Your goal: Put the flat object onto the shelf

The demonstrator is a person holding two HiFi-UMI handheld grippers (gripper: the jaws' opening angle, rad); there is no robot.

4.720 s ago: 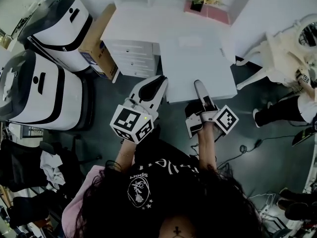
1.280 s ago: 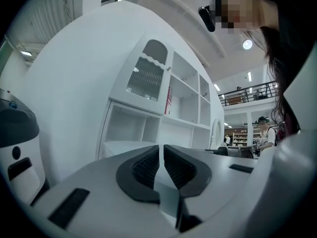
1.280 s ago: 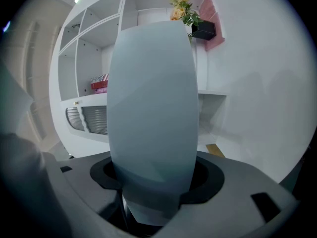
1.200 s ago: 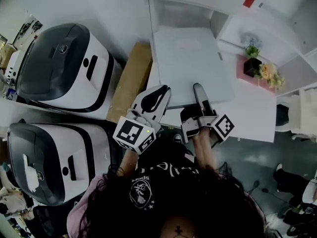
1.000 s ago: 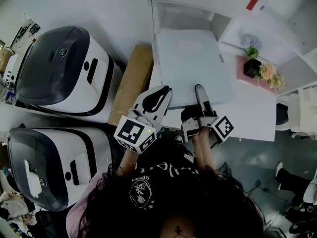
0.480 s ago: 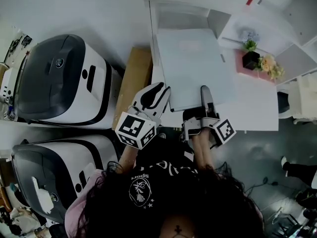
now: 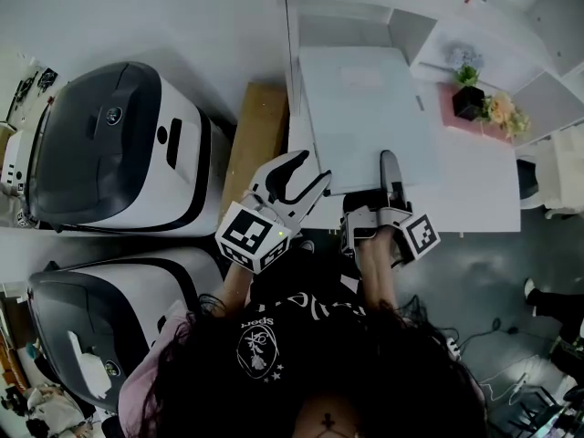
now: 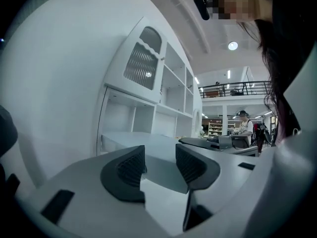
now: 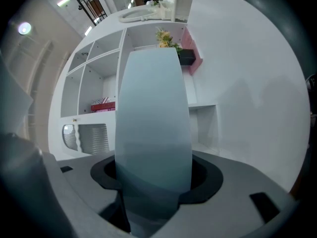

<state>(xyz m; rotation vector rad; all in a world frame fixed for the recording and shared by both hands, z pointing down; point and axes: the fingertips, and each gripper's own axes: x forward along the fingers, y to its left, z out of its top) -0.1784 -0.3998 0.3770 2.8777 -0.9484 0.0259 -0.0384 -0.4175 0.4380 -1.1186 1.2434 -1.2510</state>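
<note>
Left gripper [image 7: 310, 170]: your jaws are opening, freeing the flat object's [image 7: 365, 108] corner between them.
Right gripper [image 7: 391, 164]: clamps the near edge, for steering.
Flat object: on the desk [image 7: 474, 185], far end at the shelf [image 7: 339, 29] opening.

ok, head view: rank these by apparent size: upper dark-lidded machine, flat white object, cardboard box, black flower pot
1. upper machine, clearly the largest
2. flat white object
3. cardboard box, counting only the part that shows
4. flower pot, by far the smallest

They lie at different distances from the camera, so this is apparent size only.
</note>
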